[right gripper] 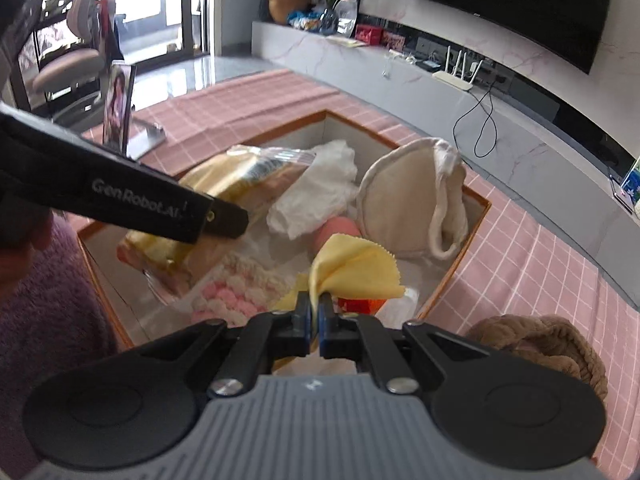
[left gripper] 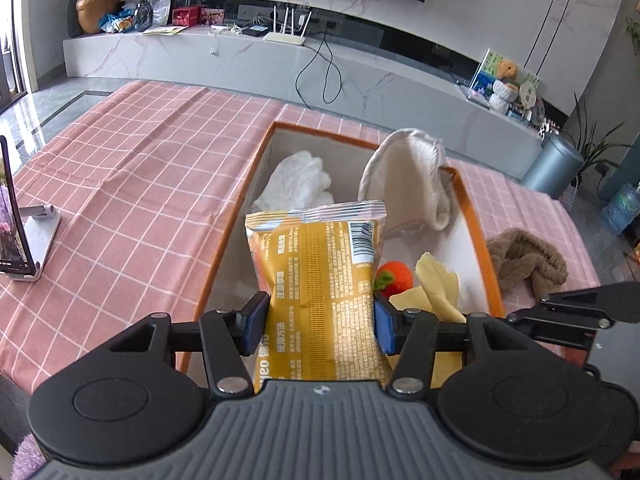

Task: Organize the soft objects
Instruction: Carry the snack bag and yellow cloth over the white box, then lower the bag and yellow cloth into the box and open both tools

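Observation:
My left gripper [left gripper: 320, 324] is shut on a yellow snack bag [left gripper: 320, 280], its pads pressing both sides, and holds it upright over the orange-rimmed box [left gripper: 228, 240]. My right gripper [right gripper: 316, 314] is shut on a yellow cloth [right gripper: 352, 272] above the same box [right gripper: 460, 252]; the cloth [left gripper: 436, 284] also shows in the left wrist view. Inside the box lie a white crumpled cloth [left gripper: 300, 180], a cream round pad [left gripper: 404, 184], a knitted strawberry [left gripper: 394, 278] and a pink-and-white fluffy piece [right gripper: 236, 292]. The snack bag [right gripper: 224, 196] and the left gripper's arm [right gripper: 132, 200] cross the right wrist view.
A brown knitted piece [left gripper: 528, 264] lies on the pink checked tablecloth [left gripper: 120, 184] just right of the box. A phone on a stand [left gripper: 16, 220] is at the table's left edge. A purple sleeve [right gripper: 48, 300] is at the left. A marble TV bench [left gripper: 240, 56] runs behind.

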A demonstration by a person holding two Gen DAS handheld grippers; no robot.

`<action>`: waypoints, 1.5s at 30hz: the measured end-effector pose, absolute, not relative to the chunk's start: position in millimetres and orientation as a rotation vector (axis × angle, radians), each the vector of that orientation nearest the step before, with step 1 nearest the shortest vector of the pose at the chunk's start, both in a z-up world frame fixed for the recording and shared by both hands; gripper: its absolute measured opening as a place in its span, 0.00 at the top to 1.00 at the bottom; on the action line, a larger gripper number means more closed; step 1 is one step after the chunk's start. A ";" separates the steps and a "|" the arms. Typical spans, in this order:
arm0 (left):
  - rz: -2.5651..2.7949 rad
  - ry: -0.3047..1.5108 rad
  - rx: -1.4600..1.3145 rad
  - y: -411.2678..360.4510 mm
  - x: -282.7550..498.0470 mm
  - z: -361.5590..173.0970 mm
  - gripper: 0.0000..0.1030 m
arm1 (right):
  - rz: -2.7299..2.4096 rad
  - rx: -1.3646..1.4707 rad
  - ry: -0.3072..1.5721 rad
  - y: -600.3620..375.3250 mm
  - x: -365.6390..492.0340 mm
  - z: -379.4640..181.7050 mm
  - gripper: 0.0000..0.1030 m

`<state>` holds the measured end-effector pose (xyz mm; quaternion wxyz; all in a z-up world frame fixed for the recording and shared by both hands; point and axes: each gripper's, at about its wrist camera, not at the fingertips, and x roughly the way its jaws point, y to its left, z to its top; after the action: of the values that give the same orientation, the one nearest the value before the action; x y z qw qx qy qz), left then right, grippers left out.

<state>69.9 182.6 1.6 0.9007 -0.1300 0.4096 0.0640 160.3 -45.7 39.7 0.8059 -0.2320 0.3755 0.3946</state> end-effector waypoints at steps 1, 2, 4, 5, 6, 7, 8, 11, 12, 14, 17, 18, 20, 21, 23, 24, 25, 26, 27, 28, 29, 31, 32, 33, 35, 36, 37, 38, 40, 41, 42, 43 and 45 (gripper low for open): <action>0.135 0.856 -0.260 184.0 70.5 -0.8 0.40 | 0.846 -0.527 0.811 -41.1 161.1 34.5 1.00; 0.137 0.862 -0.252 184.2 71.1 -2.6 0.40 | 0.848 -0.555 0.818 -36.0 164.0 29.4 1.00; 0.143 0.871 -0.234 184.6 71.3 -6.5 0.40 | 0.856 -0.586 0.836 -30.0 168.5 21.9 1.00; 0.146 0.875 -0.227 184.8 71.7 -8.0 0.40 | 0.865 -0.598 0.849 -27.3 170.9 18.0 1.00; 0.147 0.879 -0.221 186.3 72.9 -9.7 0.40 | 0.876 -0.608 0.862 -26.0 172.9 15.1 1.00; 0.148 0.884 -0.216 186.6 73.4 -11.0 0.40 | 0.883 -0.618 0.873 -25.1 174.6 12.4 1.00; 0.150 0.890 -0.210 186.4 75.1 -11.9 0.40 | 0.886 -0.633 0.884 -24.1 175.9 9.8 1.00; 0.149 0.907 -0.184 184.3 77.2 -14.5 0.40 | 0.895 -0.669 0.895 -21.8 175.3 5.9 0.99; 0.148 0.915 -0.170 184.5 78.3 -15.8 0.40 | 0.893 -0.674 0.895 -21.2 175.2 5.8 0.99; 0.148 0.931 -0.147 182.9 79.1 -17.8 0.40 | 0.892 -0.669 0.892 -19.6 174.8 7.0 0.94; 0.148 0.954 -0.101 179.9 80.8 -21.8 0.40 | 0.896 -0.656 0.871 -23.1 171.4 10.5 0.83; 0.150 0.961 -0.076 177.4 81.5 -22.9 0.40 | 0.893 -0.649 0.858 -24.5 170.2 12.6 0.78; 0.155 0.972 -0.026 172.7 82.9 -25.3 0.40 | 0.889 -0.624 0.825 -28.2 168.2 17.7 0.59; 0.159 0.975 0.002 169.6 83.6 -26.8 0.40 | 0.890 -0.610 0.815 -30.6 167.8 20.3 0.59; 0.169 0.983 0.037 164.8 85.3 -29.1 0.40 | 0.879 -0.590 0.802 -34.9 167.7 24.9 0.59; 0.174 0.990 0.060 162.0 86.8 -30.7 0.40 | 0.870 -0.583 0.794 -37.0 167.8 26.8 0.58; 0.179 0.998 0.079 160.0 88.4 -32.1 0.40 | 0.862 -0.575 0.785 -39.3 168.0 28.7 0.58; 0.183 1.004 0.086 158.8 89.7 -33.0 0.40 | 0.855 -0.565 0.778 -41.6 168.4 30.4 0.57; 0.181 1.011 0.081 158.1 91.4 -33.5 0.40 | 0.849 -0.555 0.775 -43.6 168.8 31.9 0.57; 0.175 1.018 0.070 158.0 92.9 -33.7 0.40 | 0.844 -0.546 0.774 -46.4 169.6 32.7 0.56; 0.173 1.025 0.062 157.4 94.2 -33.8 0.40 | 0.840 -0.538 0.772 -47.8 170.1 33.7 0.56; 0.174 1.041 0.070 154.9 97.3 -36.0 0.39 | 0.834 -0.530 0.766 -49.9 170.1 35.3 0.56; 0.179 1.047 0.085 152.6 98.2 -37.1 0.39 | 0.831 -0.528 0.762 -50.8 170.1 35.5 0.56; 0.184 1.050 0.104 150.9 98.8 -38.8 0.39 | 0.827 -0.526 0.760 -51.7 170.4 35.6 0.56; 0.196 1.051 0.125 148.9 99.4 -40.7 0.39 | 0.822 -0.517 0.761 -53.4 171.4 35.4 0.56; 0.201 1.049 0.123 149.4 99.8 -40.6 0.40 | 0.822 -0.515 0.764 -53.9 171.7 34.9 0.56; 0.201 1.049 0.116 150.5 100.3 -39.8 0.40 | 0.821 -0.515 0.766 -54.6 171.8 34.3 0.56; 0.204 1.049 0.112 151.3 100.9 -38.4 0.40 | 0.822 -0.517 0.768 -55.0 171.6 33.8 0.56; 0.200 1.050 0.106 152.6 101.8 -36.8 0.34 | 0.831 -0.522 0.768 -55.7 170.5 33.6 0.55; 0.202 1.045 0.102 153.2 101.6 -35.6 0.32 | 0.832 -0.523 0.765 -56.3 169.9 34.0 0.55; 0.206 1.036 0.102 153.3 100.9 -34.1 0.29 | 0.833 -0.523 0.763 -56.6 169.3 34.7 0.55; 0.208 1.028 0.102 153.4 99.9 -32.5 0.28 | 0.833 -0.522 0.760 -57.5 168.8 35.4 0.54; 0.213 1.006 0.092 153.5 97.6 -28.0 0.28 | 0.829 -0.515 0.754 -59.8 168.6 37.0 0.54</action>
<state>97.6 153.5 -28.0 0.8696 0.0442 0.4811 0.1018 168.6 -59.8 37.0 0.8157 -0.2417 0.3534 0.3889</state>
